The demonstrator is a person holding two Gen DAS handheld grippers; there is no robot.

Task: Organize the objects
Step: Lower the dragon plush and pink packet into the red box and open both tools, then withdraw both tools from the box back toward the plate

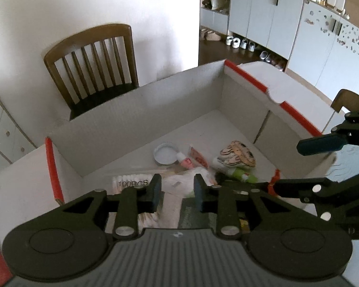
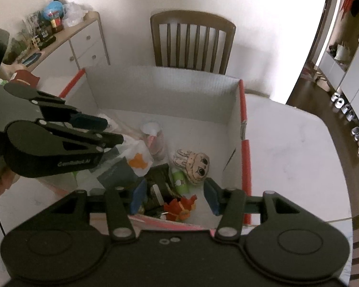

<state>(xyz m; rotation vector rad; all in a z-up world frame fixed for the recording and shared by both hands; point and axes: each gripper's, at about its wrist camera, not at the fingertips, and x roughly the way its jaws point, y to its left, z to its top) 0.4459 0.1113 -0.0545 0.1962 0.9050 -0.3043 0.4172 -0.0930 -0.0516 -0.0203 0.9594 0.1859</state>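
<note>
A white cardboard box with red edges (image 1: 136,110) (image 2: 170,91) stands on the table and holds several small items. Among them are a cotton swab pack (image 1: 129,181), a white lid (image 1: 166,154), a striped plush doll (image 1: 238,156) (image 2: 196,165), a green tube (image 1: 244,175) (image 2: 179,180) and an orange toy (image 2: 179,208). My left gripper (image 1: 177,192) is open and empty above the box's near end. My right gripper (image 2: 176,197) is open and empty above the orange toy. Each gripper also shows in the other view: the right gripper (image 1: 323,143), the left gripper (image 2: 103,131).
A wooden chair (image 1: 93,64) (image 2: 192,40) stands behind the box against the white wall. White cabinets (image 1: 263,21) line the right side, with shoes on the floor below. A sideboard (image 2: 83,40) with clutter stands at the left. The white table (image 2: 287,143) extends right of the box.
</note>
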